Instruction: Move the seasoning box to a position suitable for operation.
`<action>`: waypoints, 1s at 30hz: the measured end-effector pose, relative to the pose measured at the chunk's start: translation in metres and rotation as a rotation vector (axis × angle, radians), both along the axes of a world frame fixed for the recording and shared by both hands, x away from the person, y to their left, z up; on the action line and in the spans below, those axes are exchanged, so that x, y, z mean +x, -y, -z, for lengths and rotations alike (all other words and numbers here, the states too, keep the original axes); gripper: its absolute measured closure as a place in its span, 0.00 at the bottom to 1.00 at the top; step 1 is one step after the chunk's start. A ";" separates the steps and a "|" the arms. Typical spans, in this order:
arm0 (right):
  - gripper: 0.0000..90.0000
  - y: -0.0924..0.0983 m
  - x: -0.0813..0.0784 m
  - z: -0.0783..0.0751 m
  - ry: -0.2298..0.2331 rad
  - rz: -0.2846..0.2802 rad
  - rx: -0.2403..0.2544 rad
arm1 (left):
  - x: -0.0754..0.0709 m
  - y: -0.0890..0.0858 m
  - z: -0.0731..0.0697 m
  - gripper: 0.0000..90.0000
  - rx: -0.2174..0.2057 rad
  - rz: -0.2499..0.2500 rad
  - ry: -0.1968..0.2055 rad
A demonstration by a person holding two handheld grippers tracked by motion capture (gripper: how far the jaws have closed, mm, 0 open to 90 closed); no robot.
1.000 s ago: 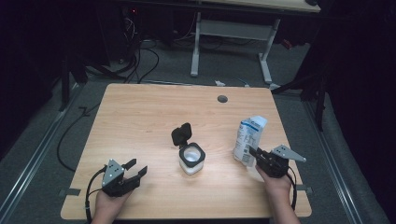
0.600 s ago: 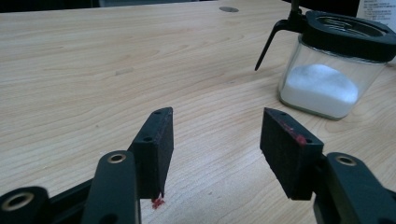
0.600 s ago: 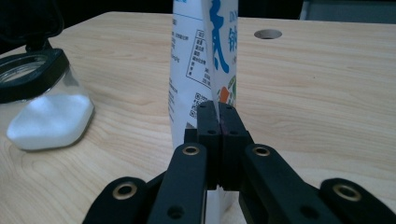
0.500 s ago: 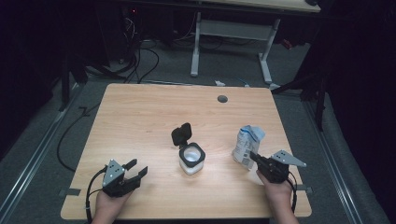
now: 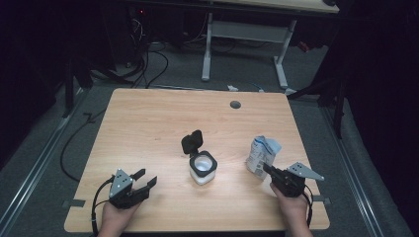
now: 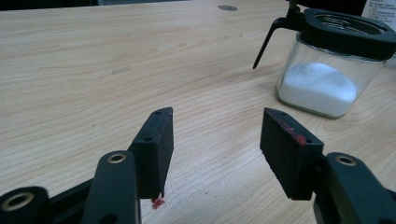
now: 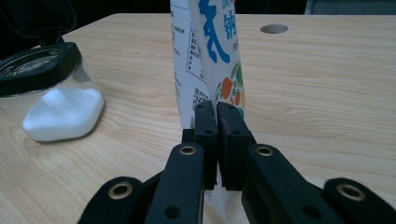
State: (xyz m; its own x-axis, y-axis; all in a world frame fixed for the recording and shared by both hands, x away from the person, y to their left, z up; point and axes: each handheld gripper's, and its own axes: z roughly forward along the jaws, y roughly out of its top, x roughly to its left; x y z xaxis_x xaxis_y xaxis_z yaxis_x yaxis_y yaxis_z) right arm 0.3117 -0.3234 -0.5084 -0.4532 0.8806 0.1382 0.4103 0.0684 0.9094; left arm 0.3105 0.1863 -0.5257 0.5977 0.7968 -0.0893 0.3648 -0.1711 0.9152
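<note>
Pinching step in hand: right gripper (image 7: 217,109) pressed together on lower edge of white paper pouch with blue print (image 7: 208,56), jaws just closing on that thin seam. Pouch standing on light wooden worktop (image 5: 148,128) at approx. 4 o'clock from centre, just beside right hand. Square glass jar with white powder and black flip lid (image 5: 202,168), lid up, near centre, at 9 o'clock of pouch, apart from it. Left gripper (image 6: 215,140) spread, nothing between, resting at 7 o'clock corner. Next move, probably: lift pouch, carry towards jar w/o slipping; needs firm grip, since hold is on thin edge only.
</note>
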 end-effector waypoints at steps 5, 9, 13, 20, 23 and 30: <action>0.89 -0.001 0.000 0.001 0.000 -0.001 0.003 | 0.000 0.000 0.000 0.50 0.000 0.001 -0.001; 0.82 -0.001 0.001 0.001 -0.005 0.006 0.016 | 0.000 0.000 0.000 0.50 0.000 0.001 0.000; 0.79 -0.002 0.002 0.000 -0.008 0.008 0.022 | 0.000 0.000 0.000 0.50 0.000 0.001 -0.001; 0.66 -0.003 0.002 0.002 -0.017 0.017 0.015 | 0.000 0.001 0.000 0.50 0.002 0.004 -0.001; 0.62 -0.002 0.001 0.004 -0.023 0.023 0.019 | 0.000 0.001 0.000 0.50 0.005 0.005 -0.001; 0.60 -0.004 -0.001 0.004 -0.021 0.023 -0.009 | 0.000 0.002 0.000 0.50 0.008 0.006 -0.003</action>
